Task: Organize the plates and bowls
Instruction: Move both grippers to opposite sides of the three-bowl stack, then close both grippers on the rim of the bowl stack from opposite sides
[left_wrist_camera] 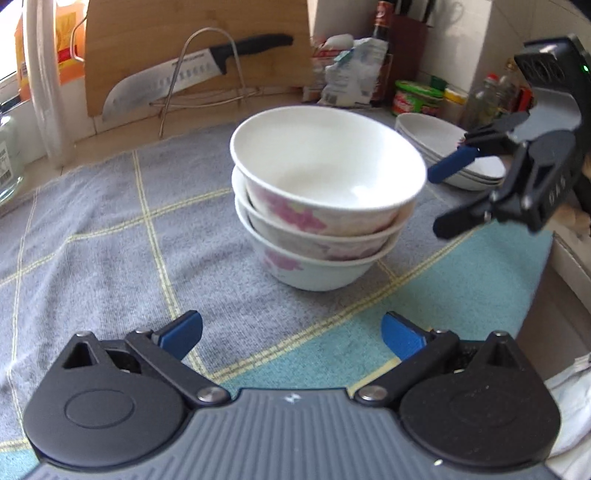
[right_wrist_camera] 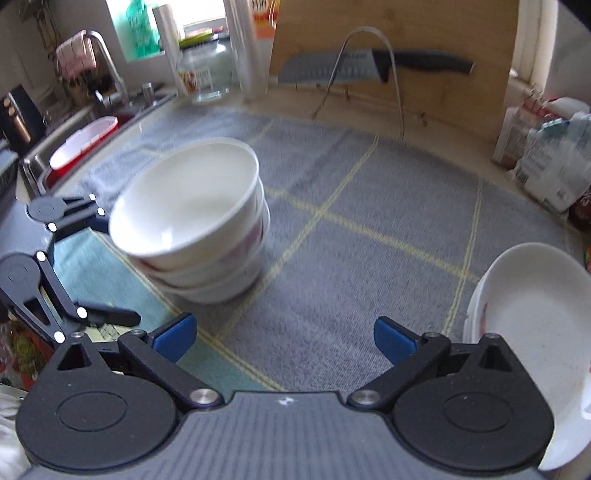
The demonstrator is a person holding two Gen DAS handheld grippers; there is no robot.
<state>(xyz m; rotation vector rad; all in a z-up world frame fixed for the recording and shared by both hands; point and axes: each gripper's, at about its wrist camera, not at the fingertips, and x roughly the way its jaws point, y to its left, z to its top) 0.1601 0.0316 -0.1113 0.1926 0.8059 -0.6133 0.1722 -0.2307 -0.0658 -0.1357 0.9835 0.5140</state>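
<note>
Both wrist views share bowl stack [left_wrist_camera: 325, 199]

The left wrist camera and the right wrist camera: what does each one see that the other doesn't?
Only the left wrist view shows the dark sauce bottle and the green-lidded tub at the back.

Only the right wrist view shows the sink, its faucet and a red and white container.

Both show the stack of bowls, the stack of plates, the knife against the cutting board, the checked towel, and the open left tool and right tool.
</note>
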